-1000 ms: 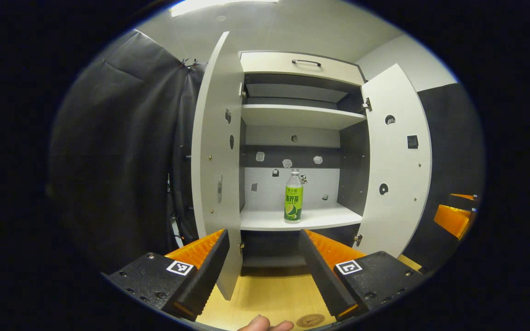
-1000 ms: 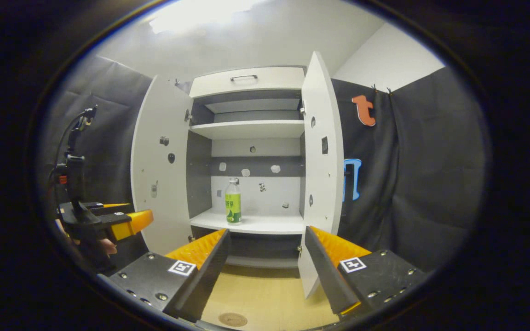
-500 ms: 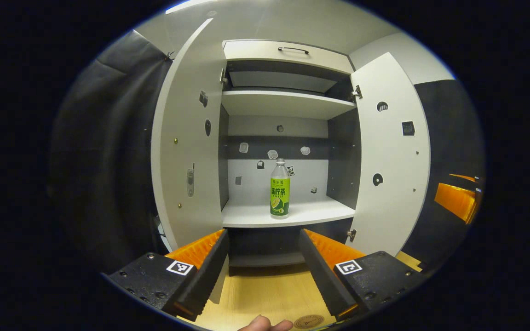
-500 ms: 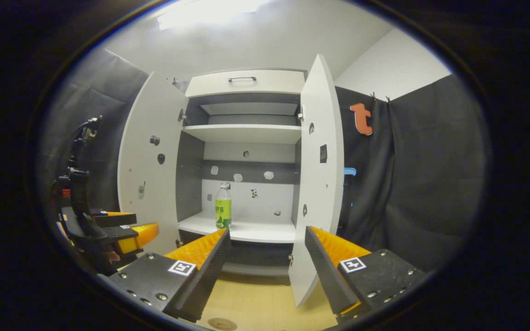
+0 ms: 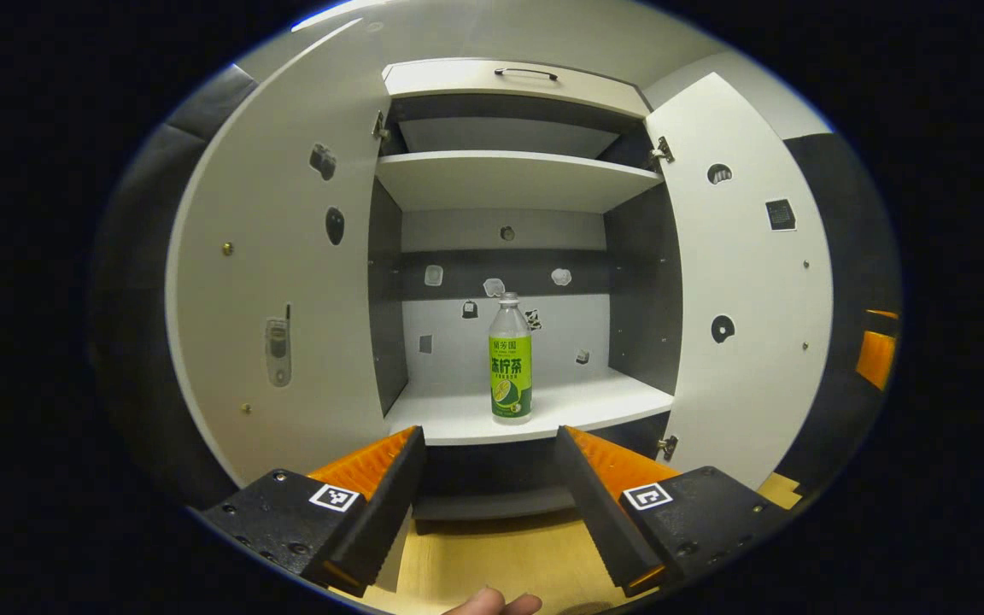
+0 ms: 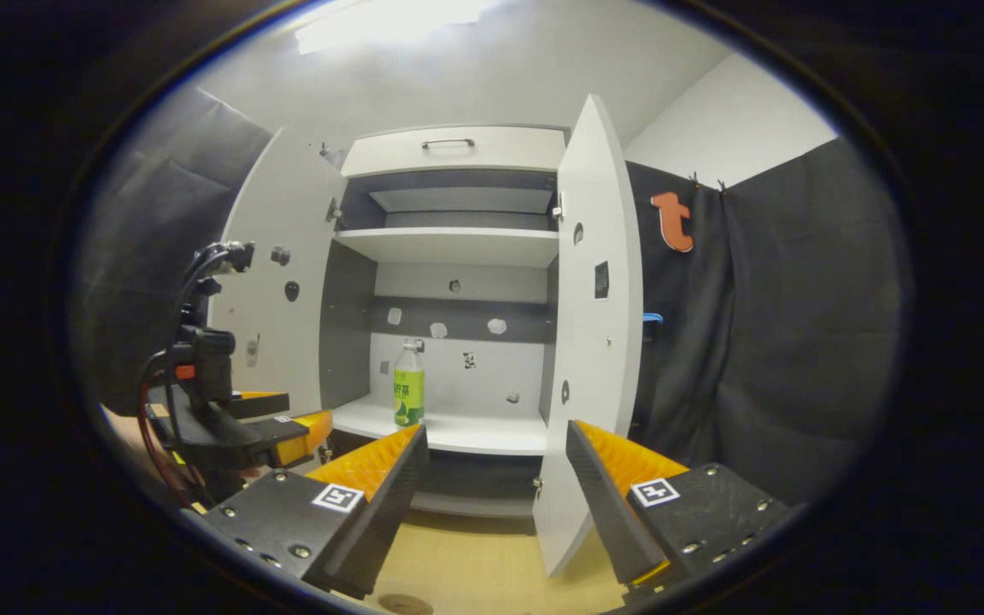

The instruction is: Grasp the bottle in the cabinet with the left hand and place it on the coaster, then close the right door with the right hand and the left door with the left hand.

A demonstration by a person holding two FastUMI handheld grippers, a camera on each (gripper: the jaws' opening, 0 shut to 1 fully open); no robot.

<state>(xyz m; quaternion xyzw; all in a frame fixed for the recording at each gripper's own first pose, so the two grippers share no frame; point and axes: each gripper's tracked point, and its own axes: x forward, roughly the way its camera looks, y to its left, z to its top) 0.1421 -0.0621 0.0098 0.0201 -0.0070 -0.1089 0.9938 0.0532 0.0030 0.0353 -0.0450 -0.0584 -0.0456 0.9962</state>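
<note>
One upright bottle (image 5: 510, 359), apparently ungrasped.

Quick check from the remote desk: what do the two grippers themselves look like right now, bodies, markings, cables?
Each gripper, left and right, has two long ridged fingers on black bolted blocks, each block carrying a small square black-and-white tag. In the right gripper view the left gripper has a black upright mount with black and red cables looping off it.
</note>
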